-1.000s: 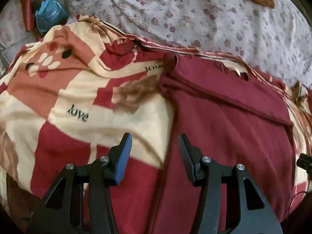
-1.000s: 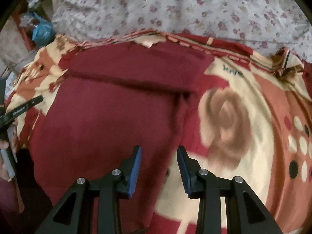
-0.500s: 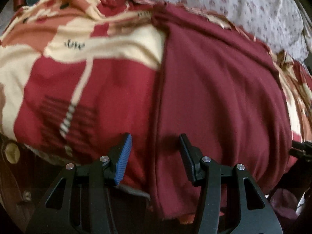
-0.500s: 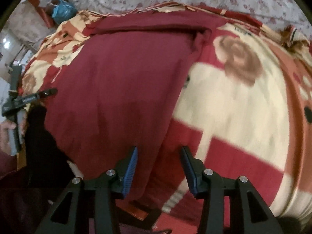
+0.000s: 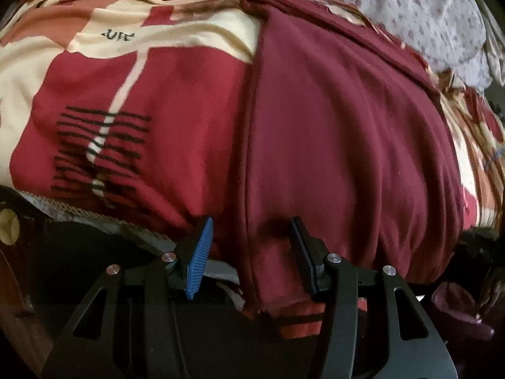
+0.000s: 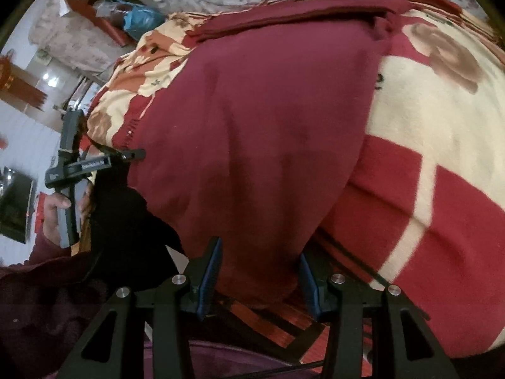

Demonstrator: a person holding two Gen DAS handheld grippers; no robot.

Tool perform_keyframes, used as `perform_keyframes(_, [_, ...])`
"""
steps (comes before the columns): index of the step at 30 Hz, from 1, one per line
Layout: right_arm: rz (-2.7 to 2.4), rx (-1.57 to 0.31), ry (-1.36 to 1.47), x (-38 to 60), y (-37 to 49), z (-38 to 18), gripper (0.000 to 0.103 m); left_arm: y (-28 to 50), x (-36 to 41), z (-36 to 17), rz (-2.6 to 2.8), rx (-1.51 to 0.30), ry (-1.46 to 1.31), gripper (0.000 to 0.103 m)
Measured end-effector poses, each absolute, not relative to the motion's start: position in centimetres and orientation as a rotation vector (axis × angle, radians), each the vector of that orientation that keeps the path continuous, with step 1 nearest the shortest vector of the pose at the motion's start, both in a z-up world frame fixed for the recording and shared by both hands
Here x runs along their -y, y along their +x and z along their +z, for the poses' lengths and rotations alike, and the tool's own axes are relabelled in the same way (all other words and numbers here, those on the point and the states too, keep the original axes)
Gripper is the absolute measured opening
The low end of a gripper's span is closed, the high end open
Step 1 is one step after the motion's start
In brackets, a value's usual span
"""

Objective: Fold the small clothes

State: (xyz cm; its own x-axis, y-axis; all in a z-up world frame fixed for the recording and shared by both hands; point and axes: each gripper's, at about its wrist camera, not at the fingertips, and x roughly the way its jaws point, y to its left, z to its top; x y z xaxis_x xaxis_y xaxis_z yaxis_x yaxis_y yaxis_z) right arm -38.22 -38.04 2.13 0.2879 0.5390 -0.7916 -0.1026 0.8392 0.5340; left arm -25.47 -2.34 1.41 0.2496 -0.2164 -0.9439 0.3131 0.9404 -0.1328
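A dark maroon garment [image 5: 341, 132] lies flat on a red and cream blanket [image 5: 142, 94], its near hem hanging over the bed's front edge. My left gripper [image 5: 251, 252] is open, its jaws on either side of the hem's left corner. In the right wrist view the same garment [image 6: 258, 126] fills the middle. My right gripper [image 6: 258, 276] is open, its jaws on either side of the hem's right corner. The left gripper [image 6: 82, 164] also shows at the far left there, held by a hand.
The blanket [image 6: 435, 158] covers the bed, with a floral sheet [image 5: 426, 9] at the back. A blue bag [image 6: 139, 22] and clutter lie beyond the far left corner. Dark space lies below the bed's front edge.
Both grippers have drawn back from over the garment's middle toward its near hem at the bed's front edge. Both stay open.
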Motion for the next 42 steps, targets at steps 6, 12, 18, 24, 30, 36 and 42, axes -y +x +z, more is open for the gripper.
perform_keyframes(6, [0.467,-1.197,0.415,38.0,-38.2,1.7,0.047,-25.5,2.2,0.7,-0.377,-1.301,0.080,0.049])
perform_keyframes(12, [0.495,-1.201,0.391,37.4,-38.4,1.9,0.049,-25.6,2.2,0.8,-0.391,-1.309,0.087,0.049])
perform_keyframes(18, [0.558,-1.203,0.412,37.4,-38.2,1.8,0.049,-25.6,2.7,0.8,-0.446,-1.319,0.099,0.049])
perform_keyframes(24, [0.580,-1.227,0.415,36.0,-37.9,0.5,0.049,-25.5,2.3,0.5,-0.450,-1.335,0.099,0.047])
perform_keyframes(30, [0.589,-1.161,0.407,35.7,-38.0,2.0,0.017,-25.7,2.5,1.6,-0.462,-1.316,0.124,0.010])
perform_keyframes(36, [0.637,-1.039,0.509,37.6,-36.5,5.5,0.015,-24.4,1.3,5.9,-0.553,-1.246,-0.003,0.007])
perform_keyframes(42, [0.609,-0.921,0.537,39.6,-33.5,8.6,0.014,-21.4,2.1,9.7,-0.612,-1.161,-0.072,0.007])
